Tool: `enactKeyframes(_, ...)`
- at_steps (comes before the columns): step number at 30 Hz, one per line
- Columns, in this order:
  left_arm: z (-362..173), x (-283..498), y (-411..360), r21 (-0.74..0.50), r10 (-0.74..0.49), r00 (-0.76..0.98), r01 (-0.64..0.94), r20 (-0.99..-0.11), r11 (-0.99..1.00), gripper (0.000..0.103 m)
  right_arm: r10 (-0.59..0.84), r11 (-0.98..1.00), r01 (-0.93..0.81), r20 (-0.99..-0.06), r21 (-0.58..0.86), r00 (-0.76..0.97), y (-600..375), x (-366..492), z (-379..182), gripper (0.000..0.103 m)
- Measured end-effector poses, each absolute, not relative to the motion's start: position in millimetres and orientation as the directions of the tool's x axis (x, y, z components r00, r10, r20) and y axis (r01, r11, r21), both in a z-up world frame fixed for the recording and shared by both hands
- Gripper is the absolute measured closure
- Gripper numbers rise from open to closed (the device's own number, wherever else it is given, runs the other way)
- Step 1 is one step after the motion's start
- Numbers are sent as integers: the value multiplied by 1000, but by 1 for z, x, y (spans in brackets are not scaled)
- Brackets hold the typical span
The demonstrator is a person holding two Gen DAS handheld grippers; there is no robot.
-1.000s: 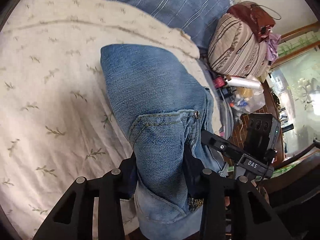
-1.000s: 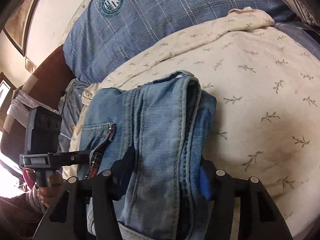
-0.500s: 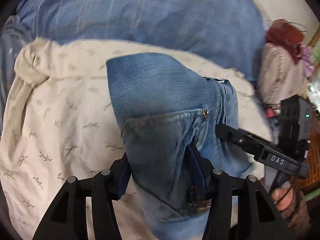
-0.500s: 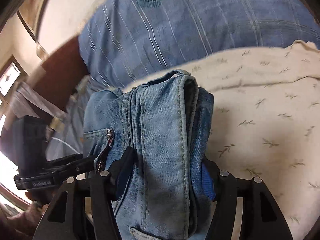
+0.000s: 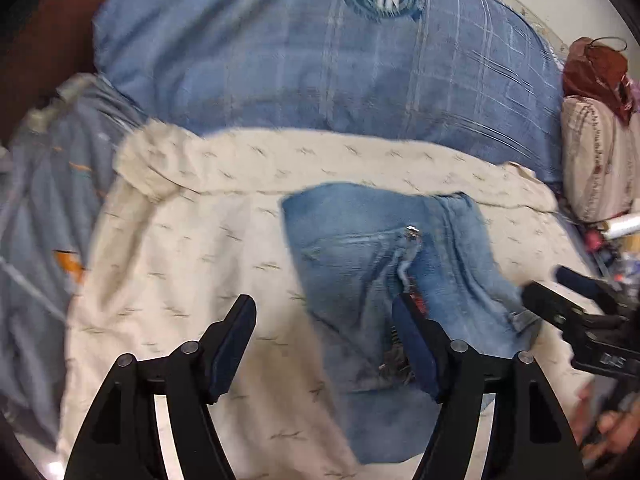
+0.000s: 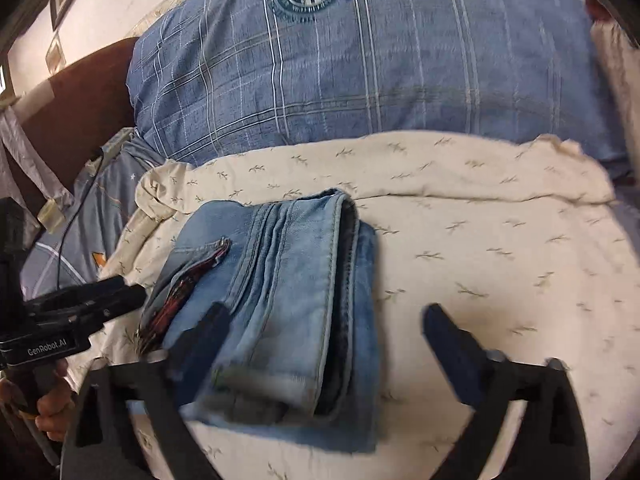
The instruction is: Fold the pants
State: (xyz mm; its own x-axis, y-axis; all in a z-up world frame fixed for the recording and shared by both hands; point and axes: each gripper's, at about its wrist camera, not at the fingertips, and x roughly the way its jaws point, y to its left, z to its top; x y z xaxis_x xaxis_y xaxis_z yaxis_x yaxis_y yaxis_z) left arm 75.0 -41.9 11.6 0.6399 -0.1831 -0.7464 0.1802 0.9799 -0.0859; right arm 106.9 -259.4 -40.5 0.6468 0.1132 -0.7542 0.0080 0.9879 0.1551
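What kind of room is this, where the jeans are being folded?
Most likely a bedroom in a home. The folded jeans lie on a bed under a cream leaf-print sheet, a big blue checked pillow sits behind, and a dark headboard stands against the wall.

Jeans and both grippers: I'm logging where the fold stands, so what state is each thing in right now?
jeans: folded into a compact bundle, lying on the cream sheet, held by neither gripper.
pocket zipper: open, patterned lining showing.
left gripper: jaws opening, nothing pressed between them; one finger overlaps the jeans in view.
right gripper: jaws opening, wide apart, pads off the jeans.
blue plaid pillow: lying behind the sheet.
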Motion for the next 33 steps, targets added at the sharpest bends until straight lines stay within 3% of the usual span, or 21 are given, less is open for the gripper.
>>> enactKeyframes(5, 13, 19, -55, 147, 49, 742, 67, -669, 987, 26, -85, 995, 89, -807, -39, 584, -240, 76, -38, 0)
enactKeyframes(9, 7, 0, -71, 234, 102, 743, 75, -661, 969, 26, -92, 995, 87, -763, -46, 640, -227, 46, -29, 0)
enactKeyframes(17, 25, -32, -82, 176, 23, 750, 125, -662, 976, 26, -139, 990, 82, -728, -114, 671, -213, 24, -16, 0)
enactKeyframes(33, 36, -44, -75, 87, -64, 727, 168, -684, 982, 26, -159, 987, 122, -731, -103, 664, -224, 11, -17, 0)
